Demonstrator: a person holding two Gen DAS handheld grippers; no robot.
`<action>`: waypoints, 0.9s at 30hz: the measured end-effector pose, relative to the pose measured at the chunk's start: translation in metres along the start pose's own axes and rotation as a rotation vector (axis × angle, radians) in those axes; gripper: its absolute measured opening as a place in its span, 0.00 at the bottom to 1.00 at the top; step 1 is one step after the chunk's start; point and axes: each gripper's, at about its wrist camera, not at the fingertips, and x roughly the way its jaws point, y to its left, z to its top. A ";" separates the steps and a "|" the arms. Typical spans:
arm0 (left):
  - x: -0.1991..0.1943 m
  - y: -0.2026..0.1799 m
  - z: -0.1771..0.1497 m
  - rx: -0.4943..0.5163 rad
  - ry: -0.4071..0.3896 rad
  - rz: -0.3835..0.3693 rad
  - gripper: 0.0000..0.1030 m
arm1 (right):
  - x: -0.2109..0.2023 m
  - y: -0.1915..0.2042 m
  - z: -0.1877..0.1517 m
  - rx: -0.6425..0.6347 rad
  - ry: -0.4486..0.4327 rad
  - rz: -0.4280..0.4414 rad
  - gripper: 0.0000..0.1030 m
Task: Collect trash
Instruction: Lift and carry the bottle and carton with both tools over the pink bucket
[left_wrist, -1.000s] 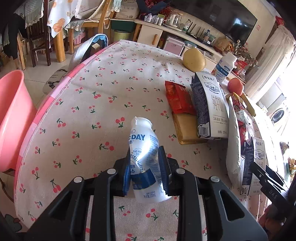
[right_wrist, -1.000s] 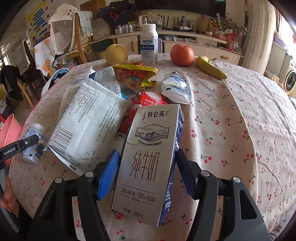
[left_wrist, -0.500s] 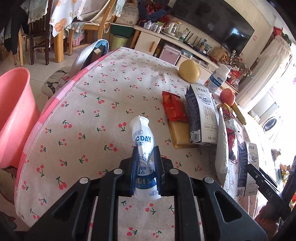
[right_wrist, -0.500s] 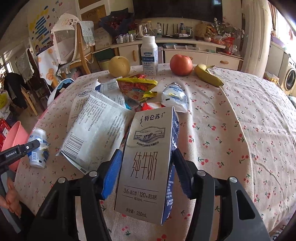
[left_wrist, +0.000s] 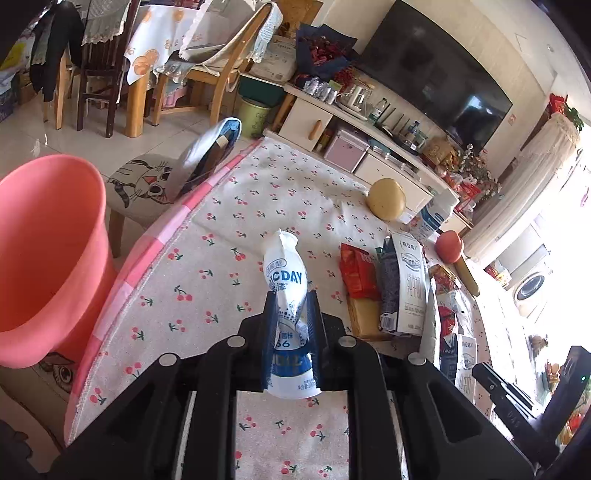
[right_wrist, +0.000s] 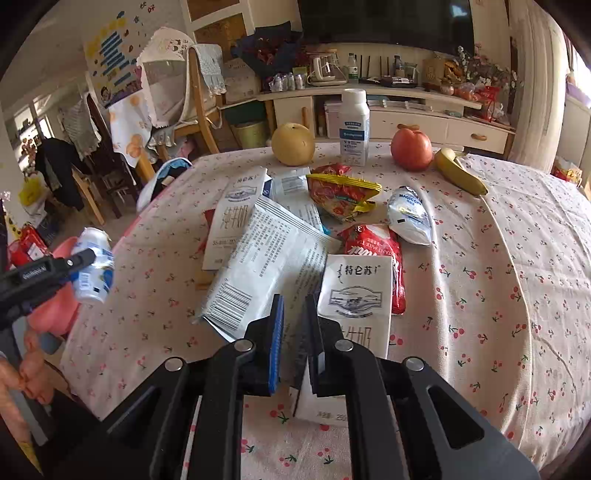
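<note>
My left gripper (left_wrist: 290, 299) is shut on a crushed white-and-blue drink bottle (left_wrist: 285, 273) and holds it above the cherry-print tablecloth (left_wrist: 221, 266). A pink basin (left_wrist: 48, 258) stands off the table's left edge. In the right wrist view the same bottle (right_wrist: 94, 269) hangs at the far left. My right gripper (right_wrist: 293, 317) has its jaws closing to a narrow gap with nothing between them. The white milk carton (right_wrist: 356, 291) lies just outside the right finger, partly hidden by it.
Trash is piled mid-table: a large white pack (right_wrist: 266, 266), a second carton (right_wrist: 236, 225), a red-yellow snack bag (right_wrist: 340, 195), a white pouch (right_wrist: 410, 218), a red packet (right_wrist: 373, 251). Behind are a pear (right_wrist: 293, 143), a white bottle (right_wrist: 354, 125), a tomato (right_wrist: 411, 147) and a banana (right_wrist: 458, 173).
The left gripper squeezed tighter on the bottle and lifted it. The right jaws went from wide around the milk carton to nearly together, and the carton now sits outside them.
</note>
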 end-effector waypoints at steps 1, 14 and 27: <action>0.000 0.003 0.001 -0.008 -0.001 0.004 0.17 | 0.005 0.002 -0.003 -0.009 0.012 -0.013 0.16; -0.005 0.011 0.004 -0.010 -0.007 -0.001 0.17 | 0.048 -0.028 -0.021 0.069 0.113 -0.115 0.65; -0.041 0.039 0.024 -0.049 -0.137 0.061 0.17 | -0.029 0.041 0.032 -0.009 -0.123 0.037 0.64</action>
